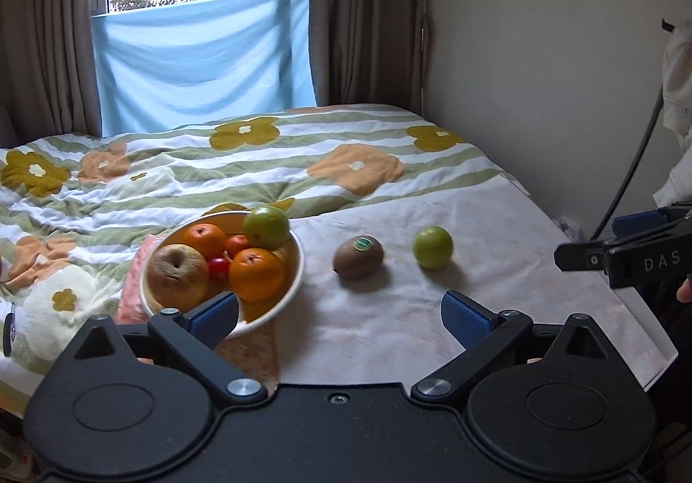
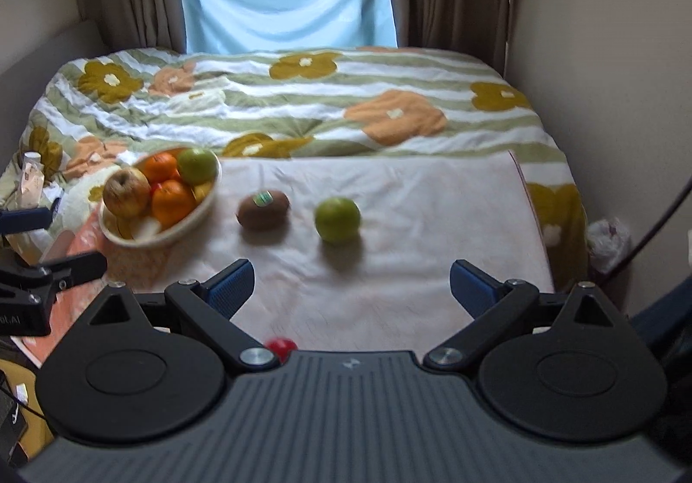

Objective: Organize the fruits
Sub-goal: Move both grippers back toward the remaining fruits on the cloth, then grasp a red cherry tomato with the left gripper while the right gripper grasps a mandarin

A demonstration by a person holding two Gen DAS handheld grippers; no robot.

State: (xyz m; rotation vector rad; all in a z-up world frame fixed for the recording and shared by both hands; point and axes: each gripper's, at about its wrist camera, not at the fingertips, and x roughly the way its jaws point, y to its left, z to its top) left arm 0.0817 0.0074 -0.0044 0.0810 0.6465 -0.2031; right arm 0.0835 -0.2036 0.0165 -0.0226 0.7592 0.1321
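Observation:
A cream bowl (image 1: 290,281) (image 2: 203,209) holds a brownish apple (image 1: 178,276), two oranges (image 1: 258,274), a green apple (image 1: 266,227) and small red fruits (image 1: 218,268). On the pale cloth (image 1: 389,336) to its right lie a kiwi with a sticker (image 1: 358,257) (image 2: 263,209) and a loose green apple (image 1: 432,247) (image 2: 337,220). A small red fruit (image 2: 281,346) peeks out just under my right gripper's body. My left gripper (image 1: 339,318) is open, empty, near the bowl's front rim. My right gripper (image 2: 351,288) is open and empty, short of the green apple.
The cloth lies on a bed with a flowered quilt (image 1: 268,162). A wall (image 1: 540,72) runs along the right side, curtains and a blue sheet (image 1: 203,63) at the back. A dark cable (image 1: 635,162) hangs at right. Clutter (image 2: 30,188) sits left of the bowl.

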